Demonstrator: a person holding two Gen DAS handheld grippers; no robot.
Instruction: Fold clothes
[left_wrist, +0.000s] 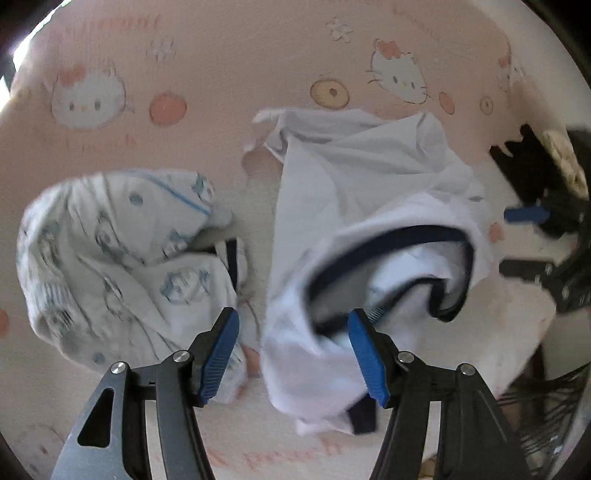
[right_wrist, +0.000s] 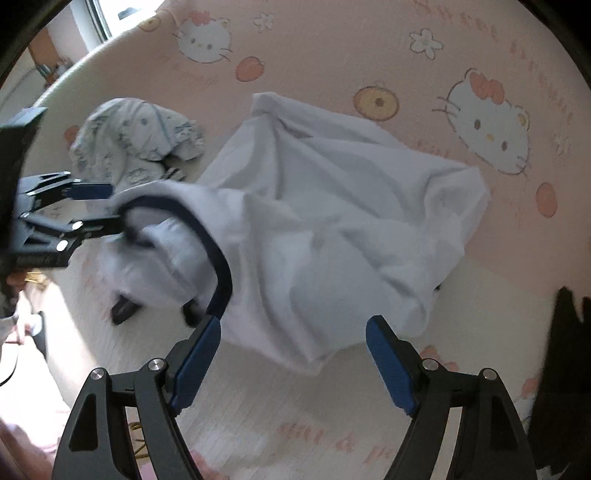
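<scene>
On the pink cartoon-cat printed bed sheet (right_wrist: 332, 48), the white soft cotton T-shirt with navy collar trim (right_wrist: 332, 229) lies crumpled mid-bed, right of the blue-patterned white garment (left_wrist: 118, 258). The left claw (left_wrist: 293, 354) stands half-wide; one pad seems to snag the collar, lifting it, though a true grip I cannot confirm. The right claw (right_wrist: 293, 363) stands wide and empty, just over the shirt's near hem. The fabric looks light, limp and clingy; the collar band or shoulder seams judge best for holding. The sheet's lettering is too faint and blurred to read.
</scene>
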